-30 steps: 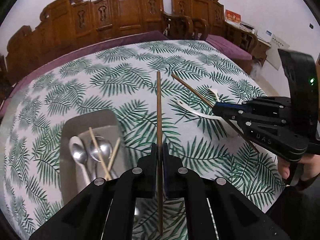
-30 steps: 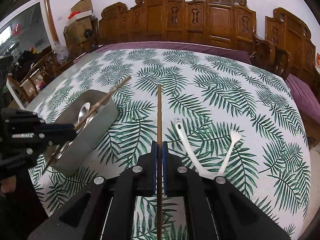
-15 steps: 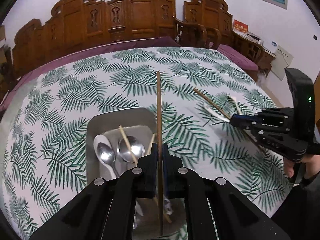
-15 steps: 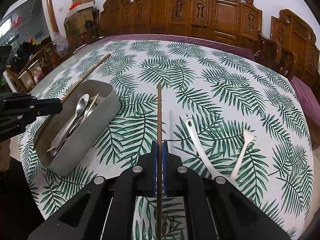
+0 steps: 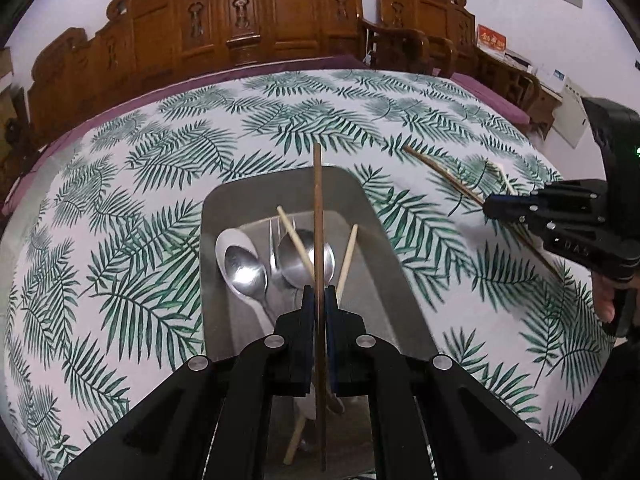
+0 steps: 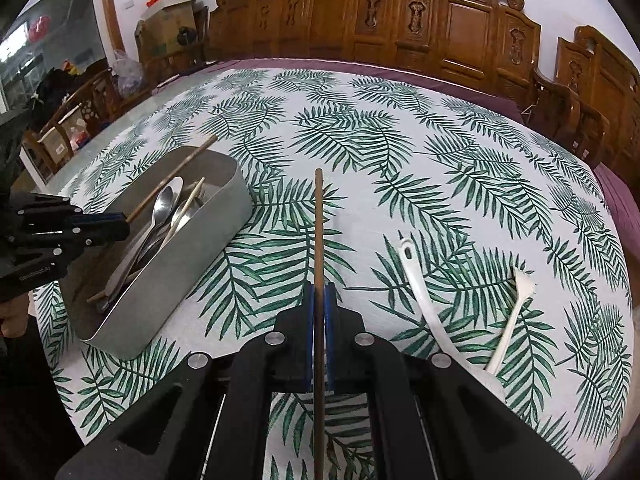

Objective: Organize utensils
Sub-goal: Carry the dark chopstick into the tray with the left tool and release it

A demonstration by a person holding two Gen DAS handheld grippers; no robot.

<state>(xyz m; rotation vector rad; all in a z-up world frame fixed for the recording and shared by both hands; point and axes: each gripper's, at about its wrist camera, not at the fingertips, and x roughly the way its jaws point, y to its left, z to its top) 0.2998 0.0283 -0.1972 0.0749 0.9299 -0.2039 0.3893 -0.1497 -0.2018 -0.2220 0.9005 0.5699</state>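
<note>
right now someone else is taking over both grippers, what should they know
Left gripper: shut on a dark chopstick, held over the grey tray.
Right gripper: shut on the second dark chopstick, over the tablecloth beside the tray.
Done: metal spoons, a fork and pale chopsticks lie in the tray.
Left: drop both dark chopsticks in, then the white spoon and white fork lying on the cloth.
</note>
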